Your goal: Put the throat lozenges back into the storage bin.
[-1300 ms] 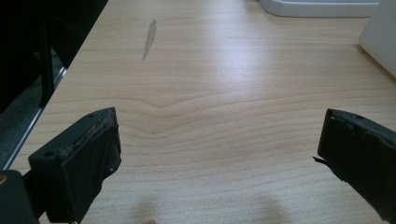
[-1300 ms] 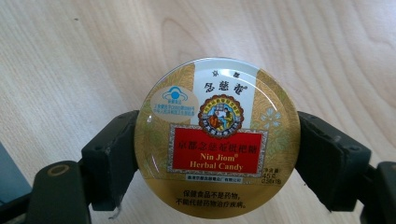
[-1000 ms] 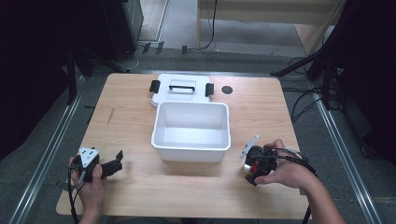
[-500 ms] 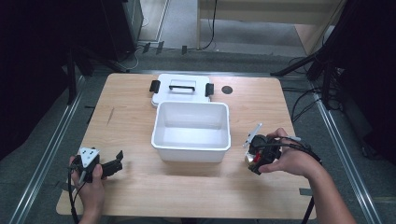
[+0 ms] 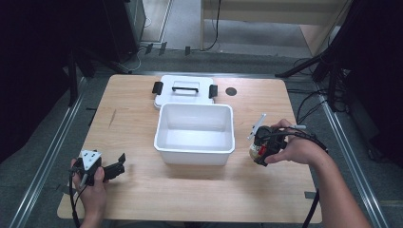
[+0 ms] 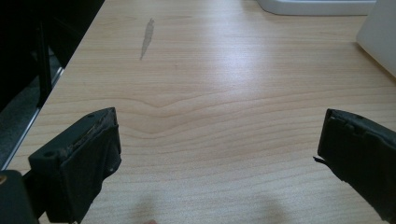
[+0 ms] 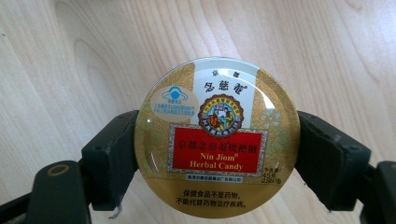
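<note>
Since the earlier frames the right gripper (image 5: 259,152) has been carried up the high view along the right side of the bin (image 5: 195,134), and it is now held just off the bin's right wall; the left gripper (image 5: 114,167) has been kept where it was, near the table's (image 5: 266,199) front left corner.

In the high view little of the tin (image 5: 255,151) can be made out: it is mostly covered by the right hand (image 5: 290,147) and the gripper's body, and only a small gold and red patch is seen. In the right gripper view the tin (image 7: 217,137) is shown plainly, a round gold candy tin gripped at its two sides by the black jaws, lid toward the camera, held above bare wood; its lower edge is cut off by the frame. The small print on the label is too fine to be read.

In the left gripper view the jaws are seen wide apart with nothing between them, over bare table; only a corner of the bin (image 6: 379,42) is caught at the right edge.

The bin is seen open, white, with nothing in it. Its lid (image 5: 183,90), with black clips and a handle, is laid flat just behind it, partly hidden by the bin's far rim.
</note>
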A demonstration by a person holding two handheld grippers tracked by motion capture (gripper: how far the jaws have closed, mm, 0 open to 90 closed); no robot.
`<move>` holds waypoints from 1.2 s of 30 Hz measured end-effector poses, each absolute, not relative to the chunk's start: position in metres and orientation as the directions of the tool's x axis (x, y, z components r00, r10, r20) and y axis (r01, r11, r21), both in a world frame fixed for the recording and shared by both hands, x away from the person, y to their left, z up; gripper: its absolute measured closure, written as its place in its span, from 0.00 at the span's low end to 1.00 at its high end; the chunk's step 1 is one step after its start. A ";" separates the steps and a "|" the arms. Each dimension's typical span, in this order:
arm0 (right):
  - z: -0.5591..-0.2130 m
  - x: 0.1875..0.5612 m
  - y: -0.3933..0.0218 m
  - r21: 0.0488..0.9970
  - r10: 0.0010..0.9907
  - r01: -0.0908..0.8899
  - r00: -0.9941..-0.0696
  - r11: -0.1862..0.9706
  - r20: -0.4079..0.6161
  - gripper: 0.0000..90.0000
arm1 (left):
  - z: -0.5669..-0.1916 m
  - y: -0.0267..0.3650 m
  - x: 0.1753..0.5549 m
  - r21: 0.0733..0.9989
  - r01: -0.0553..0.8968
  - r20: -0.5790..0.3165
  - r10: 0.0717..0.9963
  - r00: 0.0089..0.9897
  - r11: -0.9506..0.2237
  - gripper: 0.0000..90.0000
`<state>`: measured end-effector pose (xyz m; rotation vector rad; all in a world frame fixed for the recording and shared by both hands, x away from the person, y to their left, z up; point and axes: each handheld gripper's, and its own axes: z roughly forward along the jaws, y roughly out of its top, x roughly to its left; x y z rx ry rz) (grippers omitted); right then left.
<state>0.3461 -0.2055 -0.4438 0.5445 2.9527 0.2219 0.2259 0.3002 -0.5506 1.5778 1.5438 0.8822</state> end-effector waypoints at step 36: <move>-0.384 0.382 -0.179 0.185 0.255 0.222 -0.950 0.957 -0.181 0.23 | -0.551 0.300 0.226 0.874 0.486 -0.025 0.999 0.044 0.001 0.00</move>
